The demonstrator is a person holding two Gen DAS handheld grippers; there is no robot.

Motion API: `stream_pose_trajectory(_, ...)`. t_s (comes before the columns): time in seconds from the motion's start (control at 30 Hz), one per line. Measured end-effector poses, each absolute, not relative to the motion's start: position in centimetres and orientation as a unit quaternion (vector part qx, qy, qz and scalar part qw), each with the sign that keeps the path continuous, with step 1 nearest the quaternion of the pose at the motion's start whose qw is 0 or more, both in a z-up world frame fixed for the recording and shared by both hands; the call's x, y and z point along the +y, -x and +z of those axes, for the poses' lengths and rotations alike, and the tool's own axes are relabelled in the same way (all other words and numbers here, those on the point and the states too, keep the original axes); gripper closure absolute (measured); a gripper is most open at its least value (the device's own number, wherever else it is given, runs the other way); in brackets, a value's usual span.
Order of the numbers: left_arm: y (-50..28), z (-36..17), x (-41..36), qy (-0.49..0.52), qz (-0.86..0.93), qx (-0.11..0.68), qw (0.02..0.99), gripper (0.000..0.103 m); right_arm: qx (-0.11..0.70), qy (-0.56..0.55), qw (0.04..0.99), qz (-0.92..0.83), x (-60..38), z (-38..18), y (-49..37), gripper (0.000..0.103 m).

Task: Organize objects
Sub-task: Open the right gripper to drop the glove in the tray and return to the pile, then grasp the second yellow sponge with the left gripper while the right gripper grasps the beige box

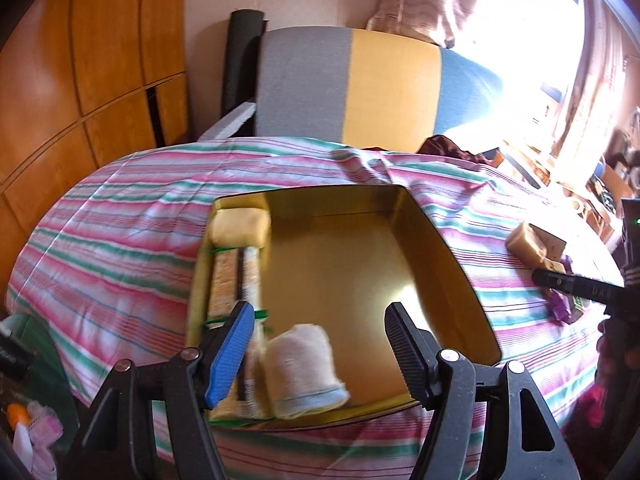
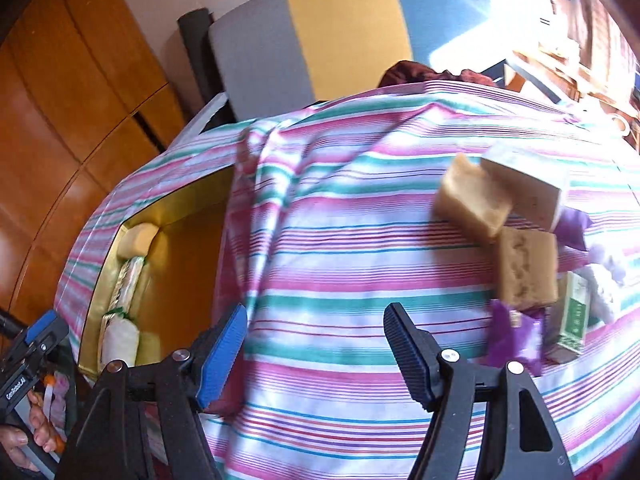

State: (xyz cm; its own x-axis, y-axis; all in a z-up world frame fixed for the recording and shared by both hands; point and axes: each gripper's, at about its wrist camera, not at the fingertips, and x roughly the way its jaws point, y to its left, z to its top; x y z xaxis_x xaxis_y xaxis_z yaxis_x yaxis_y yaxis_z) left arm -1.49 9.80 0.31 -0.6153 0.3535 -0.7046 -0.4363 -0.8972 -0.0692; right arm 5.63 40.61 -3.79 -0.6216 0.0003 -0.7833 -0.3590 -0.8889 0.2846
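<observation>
A gold tin box (image 1: pixel 436 240) lies open on the striped cloth (image 1: pixel 120 216). Along its left wall sit a yellow bar (image 1: pixel 239 226), a long green-tied packet (image 1: pixel 234 276) and a cream rolled cloth (image 1: pixel 302 364). My left gripper (image 1: pixel 320 348) is open just above the rolled cloth, holding nothing. My right gripper (image 2: pixel 316 348) is open over bare cloth. To its right lie tan soap blocks (image 2: pixel 472 200) (image 2: pixel 526 268), a white box (image 2: pixel 528 184), a purple packet (image 2: pixel 514 338) and a green-white carton (image 2: pixel 572 320). The box also shows at the left in the right wrist view (image 2: pixel 176 208).
A chair with grey, yellow and blue back (image 1: pixel 360 88) stands behind the table. Wooden cabinets (image 1: pixel 80 80) fill the left. A bright window and cluttered shelves (image 1: pixel 560 152) are at the right. The right gripper's arm (image 1: pixel 580 286) reaches near the soap pile (image 1: pixel 528 240).
</observation>
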Motion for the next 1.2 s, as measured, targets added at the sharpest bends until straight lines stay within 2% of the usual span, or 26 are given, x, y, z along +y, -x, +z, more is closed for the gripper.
stream_pose_trajectory(0.27,0.6,1.9,17.4,0.375,0.874,0.08,0.298,0.028,0.248,0.376,0.23,0.863,51.5,-2.0,-10.9,0.031)
stream_pose_trajectory(0.47,0.3,1.7,24.8,0.4,0.843,0.1,0.347,0.026,0.303,0.336,0.292,0.843,56.8,-3.1,-14.4,0.028)
stream_pose_trajectory(0.6,-0.3,0.8,30.6,0.39,0.827,0.157,0.372,0.022,0.355,0.328,0.289,0.827,58.3,-4.2,-15.5,0.028)
stream_pose_trajectory(0.77,0.4,-0.9,38.2,0.395,0.804,0.209,0.392,0.014,0.377,0.324,0.287,0.819,58.7,-4.4,-16.0,0.028)
stream_pose_trajectory(1.2,2.8,-5.5,50.5,0.396,0.757,0.273,0.441,0.004,0.44,0.306,0.272,0.8,60.1,-4.8,-17.5,0.028)
